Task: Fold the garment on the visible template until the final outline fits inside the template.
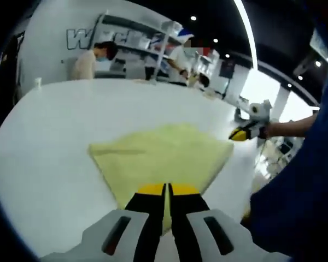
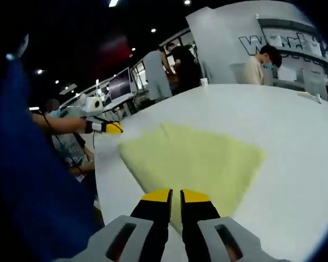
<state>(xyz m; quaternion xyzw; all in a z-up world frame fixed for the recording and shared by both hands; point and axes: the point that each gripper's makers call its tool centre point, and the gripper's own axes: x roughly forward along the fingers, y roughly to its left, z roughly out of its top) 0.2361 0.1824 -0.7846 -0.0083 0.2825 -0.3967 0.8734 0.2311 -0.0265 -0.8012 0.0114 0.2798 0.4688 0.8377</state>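
Both grippers, L (image 1: 168,191) & R (image 2: 175,197), pinch pale yellow cloth garment (image 1: 158,155) at white table's (image 1: 44,158) near edge, prob. for folding.

Only part of one sign reads — large grey letters on the white back wall (image 2: 229,38), beginning "Wor" in the right gripper view — the rest blurred.

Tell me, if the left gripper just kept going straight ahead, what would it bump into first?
Most likely the yellow garment: the left gripper points along it over the white table, though its height above the cloth is unclear.
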